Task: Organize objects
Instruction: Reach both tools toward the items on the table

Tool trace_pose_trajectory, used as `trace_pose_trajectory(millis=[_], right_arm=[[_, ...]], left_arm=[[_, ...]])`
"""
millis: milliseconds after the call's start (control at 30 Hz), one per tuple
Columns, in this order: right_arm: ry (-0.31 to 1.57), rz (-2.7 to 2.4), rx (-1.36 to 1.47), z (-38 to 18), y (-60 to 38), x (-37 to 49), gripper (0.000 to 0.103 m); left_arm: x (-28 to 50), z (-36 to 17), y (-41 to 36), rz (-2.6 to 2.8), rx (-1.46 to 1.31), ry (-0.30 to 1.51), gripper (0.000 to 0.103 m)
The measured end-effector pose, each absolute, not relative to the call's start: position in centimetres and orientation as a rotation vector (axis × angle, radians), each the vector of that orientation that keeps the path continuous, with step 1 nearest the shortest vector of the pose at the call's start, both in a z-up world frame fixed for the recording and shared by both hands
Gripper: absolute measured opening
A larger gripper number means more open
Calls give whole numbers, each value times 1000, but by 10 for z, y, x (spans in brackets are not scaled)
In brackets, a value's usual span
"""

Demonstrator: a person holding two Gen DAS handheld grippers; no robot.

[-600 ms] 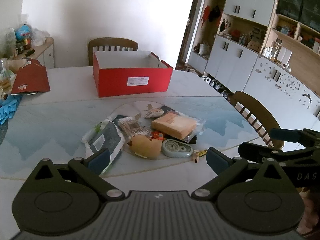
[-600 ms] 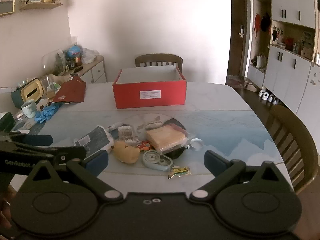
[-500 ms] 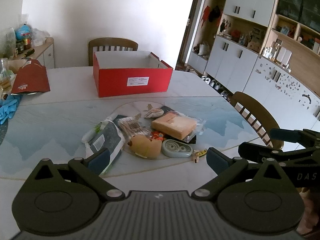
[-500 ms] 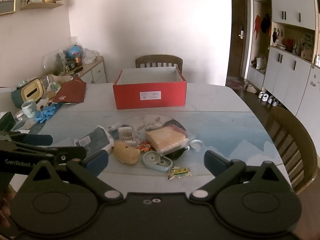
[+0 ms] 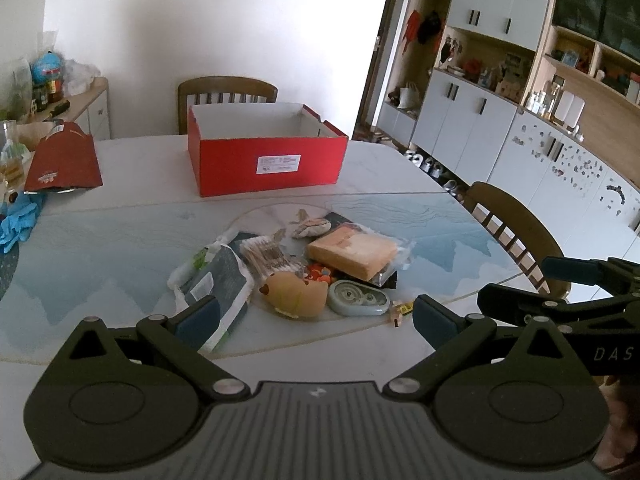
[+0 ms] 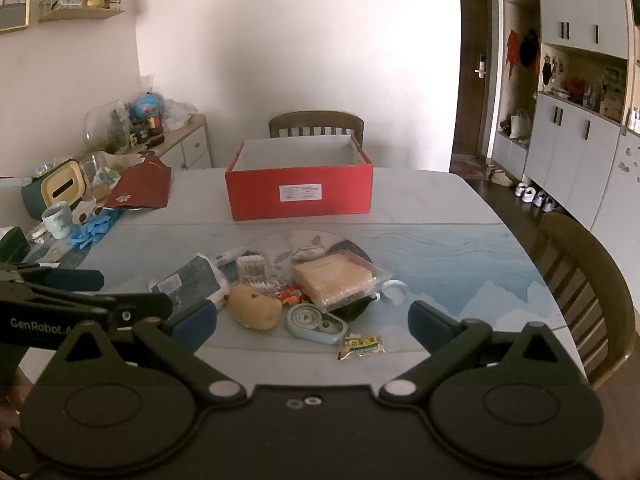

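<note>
From where I steer, the marble-topped table (image 6: 440,200) carries an open red cardboard box (image 6: 298,196) at its far middle, with a wooden slat-back chair (image 6: 316,122) behind it. Nearer me lies a heap: a clear-wrapped tan sponge block (image 6: 332,278) at its right, a tan plush toy (image 6: 256,306) at its left front, a pale-green correction-tape dispenser (image 6: 316,324) just right of the toy, and a small yellow sachet (image 6: 360,347) nearest of all. A dark-red paper carton (image 6: 140,192) sits far left.
</note>
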State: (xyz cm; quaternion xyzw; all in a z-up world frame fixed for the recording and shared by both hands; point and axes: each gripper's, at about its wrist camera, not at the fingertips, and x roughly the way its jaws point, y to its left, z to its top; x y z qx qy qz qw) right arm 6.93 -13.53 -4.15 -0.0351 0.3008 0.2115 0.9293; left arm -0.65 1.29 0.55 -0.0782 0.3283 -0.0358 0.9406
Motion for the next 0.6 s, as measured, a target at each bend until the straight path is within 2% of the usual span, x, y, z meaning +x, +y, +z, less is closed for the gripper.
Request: trace_pose_trajectory(millis=[600], right_arm=[[698,437,-78,-68,-138,127,102]], left_arm=[[42,-18,31,14,-161,677,103]])
